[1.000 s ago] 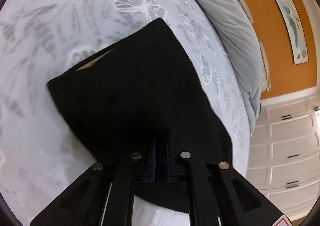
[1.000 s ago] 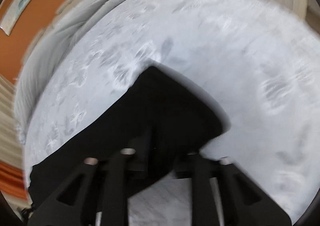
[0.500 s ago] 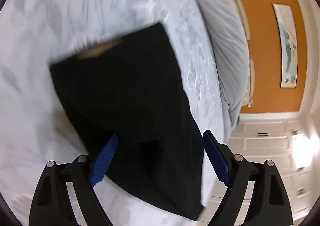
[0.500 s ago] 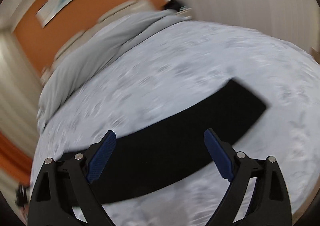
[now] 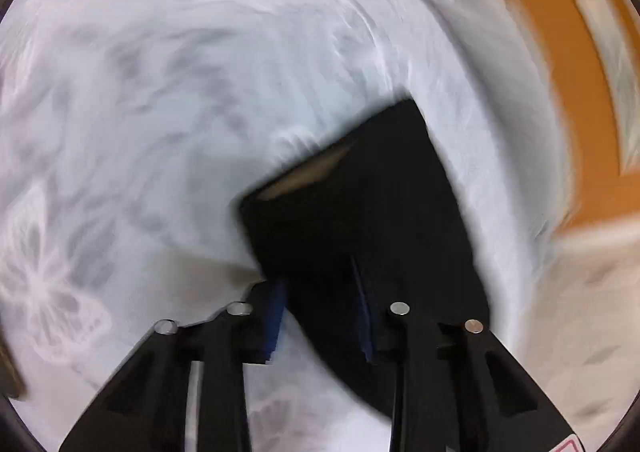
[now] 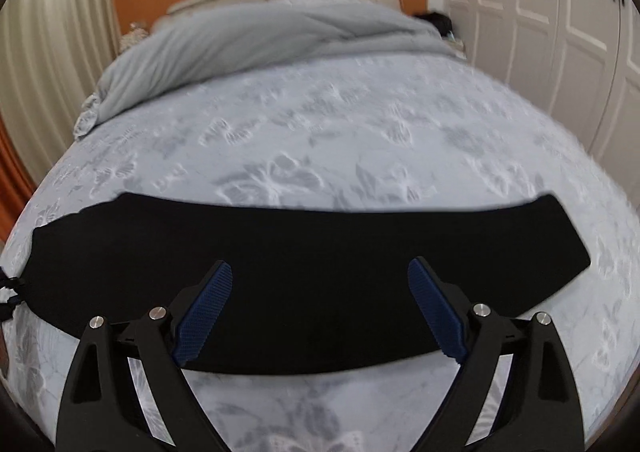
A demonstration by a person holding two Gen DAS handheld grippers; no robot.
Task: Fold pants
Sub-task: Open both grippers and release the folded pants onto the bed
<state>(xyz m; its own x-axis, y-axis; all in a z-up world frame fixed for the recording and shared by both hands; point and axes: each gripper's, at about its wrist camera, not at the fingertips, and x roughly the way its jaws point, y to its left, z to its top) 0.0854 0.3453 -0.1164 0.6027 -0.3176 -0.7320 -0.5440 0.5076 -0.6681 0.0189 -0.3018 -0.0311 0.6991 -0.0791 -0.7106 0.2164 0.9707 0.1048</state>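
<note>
The black pants (image 6: 304, 252) lie folded lengthwise as a long strip across the bed in the right wrist view. My right gripper (image 6: 320, 304) hovers over the strip's near edge, jaws wide open, and the blue pads (image 6: 204, 308) touch nothing. In the blurred left wrist view the pants (image 5: 360, 212) show end-on, with a tan inner waistband at the far end. My left gripper (image 5: 320, 316) is at their near edge, its jaws closing with black cloth between them. A gap still shows beside the left pad (image 5: 276, 312).
A pale blue sheet with a butterfly print (image 6: 320, 132) covers the bed. A grey duvet (image 6: 260, 40) is bunched at the headboard. White wardrobe doors (image 6: 540, 12) stand to the right, and an orange wall is behind. A black drawstring (image 6: 8, 292) hangs at the pants' left end.
Both grippers let go of the pants and opened. The right one drew back and rolled level, so the whole strip is in view. The left one swung round and is narrowing on the near edge.
</note>
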